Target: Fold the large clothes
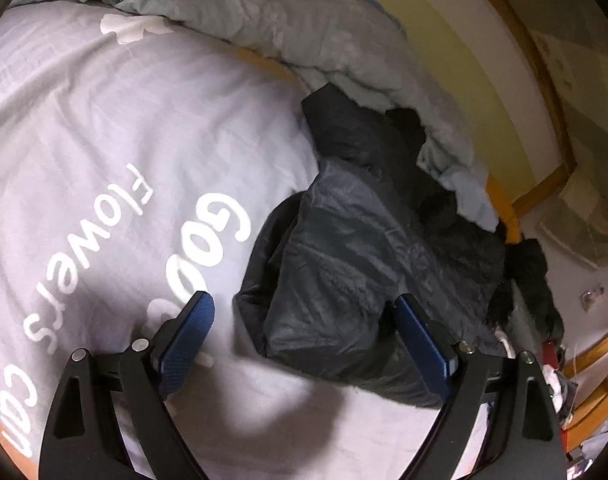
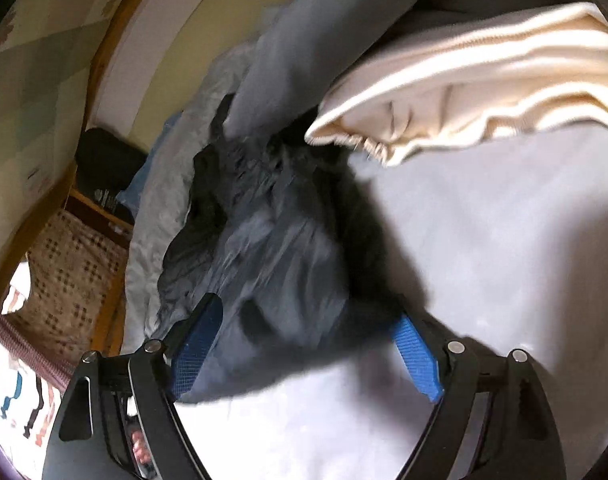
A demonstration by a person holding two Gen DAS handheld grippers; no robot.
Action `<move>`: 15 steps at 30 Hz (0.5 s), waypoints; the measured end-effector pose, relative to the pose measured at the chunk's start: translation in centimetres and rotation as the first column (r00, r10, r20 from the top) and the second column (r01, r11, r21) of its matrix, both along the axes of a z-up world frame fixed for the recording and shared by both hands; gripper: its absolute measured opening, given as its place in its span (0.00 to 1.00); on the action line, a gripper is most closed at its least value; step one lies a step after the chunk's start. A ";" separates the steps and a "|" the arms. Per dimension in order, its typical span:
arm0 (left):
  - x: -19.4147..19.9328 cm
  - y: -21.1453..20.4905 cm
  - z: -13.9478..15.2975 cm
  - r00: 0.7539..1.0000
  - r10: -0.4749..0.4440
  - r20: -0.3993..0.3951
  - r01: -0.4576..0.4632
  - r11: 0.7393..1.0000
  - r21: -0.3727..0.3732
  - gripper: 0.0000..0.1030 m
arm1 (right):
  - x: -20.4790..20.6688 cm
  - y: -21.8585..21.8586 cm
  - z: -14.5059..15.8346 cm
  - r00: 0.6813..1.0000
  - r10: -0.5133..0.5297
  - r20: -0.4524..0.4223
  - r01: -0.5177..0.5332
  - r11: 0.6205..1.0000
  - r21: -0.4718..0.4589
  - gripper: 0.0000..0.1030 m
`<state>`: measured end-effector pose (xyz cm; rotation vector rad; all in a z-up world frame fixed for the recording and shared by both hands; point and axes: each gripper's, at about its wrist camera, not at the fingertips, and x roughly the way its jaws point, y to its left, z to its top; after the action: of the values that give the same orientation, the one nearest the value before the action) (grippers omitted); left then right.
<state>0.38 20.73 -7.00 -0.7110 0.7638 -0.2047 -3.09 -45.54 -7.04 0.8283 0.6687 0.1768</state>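
Pale grey bedding (image 1: pixel 104 128) printed with white lettering covers the bed, with a rumpled blue-grey duvet (image 1: pixel 264 12) heaped toward the yellow wall and a wooden bed frame (image 1: pixel 544 92) curving beyond it; a cream ribbed garment (image 2: pixel 484 88) lies near the top of the right wrist view. Bunched on the sheet sits the dark jacket (image 1: pixel 352 248), a shiny, thin-shelled, apparently padded coat with a dark furry trim along its far side; it lies close to the duvet and near the bed's edge.

Both tools hover just short of it; the left gripper (image 1: pixel 304 320) stands wide apart with nothing between its blue pads, its right pad beside the jacket's near corner; the right gripper (image 2: pixel 308 332) is likewise spread wide, the near end of the jacket lying between its fingers but not pinched.

Judging by the sheen, the shell will be slippery and the fill soft and springy; light, but bulky; a pinch on a flat panel may slide off, so a seam, hem or cuff edge looks like the surer hold.
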 end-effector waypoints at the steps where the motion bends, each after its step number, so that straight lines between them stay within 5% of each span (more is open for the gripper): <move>1: 0.2 -0.1 0.0 1.000 -0.005 0.015 0.005 1.000 0.000 0.83 | 0.8 0.1 -0.1 1.000 0.002 -0.007 -0.002 1.000 -0.016 0.77; 3: 0.5 -0.6 -0.2 0.999 -0.024 0.035 0.024 1.000 0.009 0.54 | 1.6 0.9 0.0 1.000 0.009 -0.024 -0.011 0.997 -0.082 0.71; 4: 1.0 -1.1 -0.5 0.998 -0.054 0.024 0.054 0.999 0.003 0.30 | 1.7 1.4 0.1 1.000 0.004 -0.030 -0.007 0.992 -0.124 0.59; 5: 1.3 -1.5 -0.7 0.998 -0.068 0.011 0.068 0.998 -0.006 0.21 | 1.8 1.5 0.2 1.000 -0.001 -0.031 -0.004 0.990 -0.138 0.50; 7: 1.0 -1.8 -0.2 0.999 -0.047 0.027 0.047 0.999 0.000 0.15 | 2.3 2.2 -0.1 0.999 0.033 -0.041 -0.038 0.994 -0.106 0.16; 15: -3.8 -2.7 4.4 0.998 -0.012 0.057 0.004 0.988 0.152 0.13 | -2.0 5.8 5.1 1.000 0.020 0.015 -0.013 0.931 -0.366 0.10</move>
<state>-3.38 18.01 -2.59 -0.5552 0.7186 -0.1717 -5.14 -39.78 -1.96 0.4609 0.6658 0.0708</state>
